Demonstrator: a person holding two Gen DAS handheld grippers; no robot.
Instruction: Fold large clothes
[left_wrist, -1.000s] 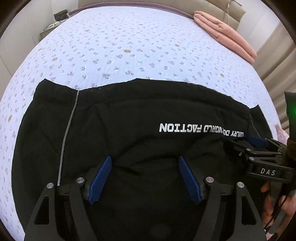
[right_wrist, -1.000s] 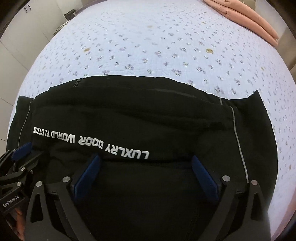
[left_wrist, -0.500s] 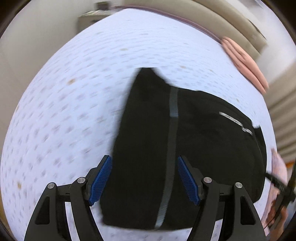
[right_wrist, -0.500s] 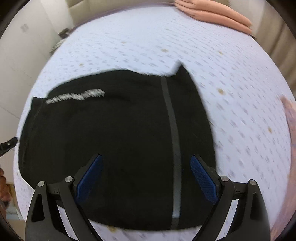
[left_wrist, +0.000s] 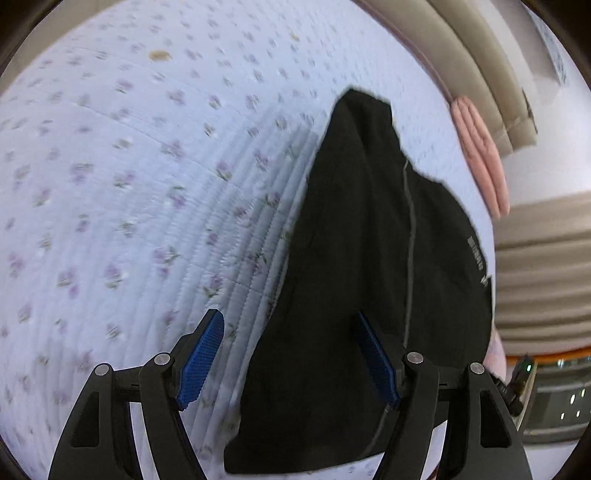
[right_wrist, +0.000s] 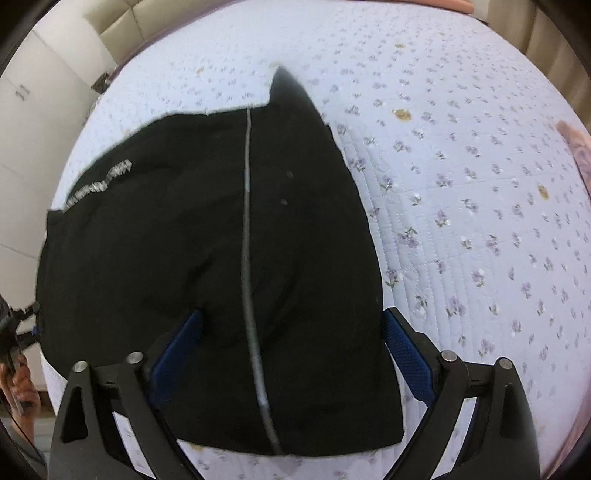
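A black folded garment (left_wrist: 369, 280) with a grey stripe and white lettering lies on the floral bedspread. In the left wrist view my left gripper (left_wrist: 291, 358) is open at the garment's left end, its right pad over the cloth and its left pad over the bedspread. The same garment (right_wrist: 207, 258) fills the right wrist view, where my right gripper (right_wrist: 291, 365) is open at its right end, straddling the grey stripe (right_wrist: 247, 258). Neither gripper holds anything.
The pale blue floral bedspread (left_wrist: 129, 184) spreads wide on both sides (right_wrist: 480, 203). A folded pink blanket (left_wrist: 480, 158) lies by the beige headboard. A hand with the other gripper (right_wrist: 14, 354) shows at the left edge of the right wrist view.
Both grippers have swung outward from the garment's middle to its two ends, left going left and right going right. Both stayed open; the garment did not move.
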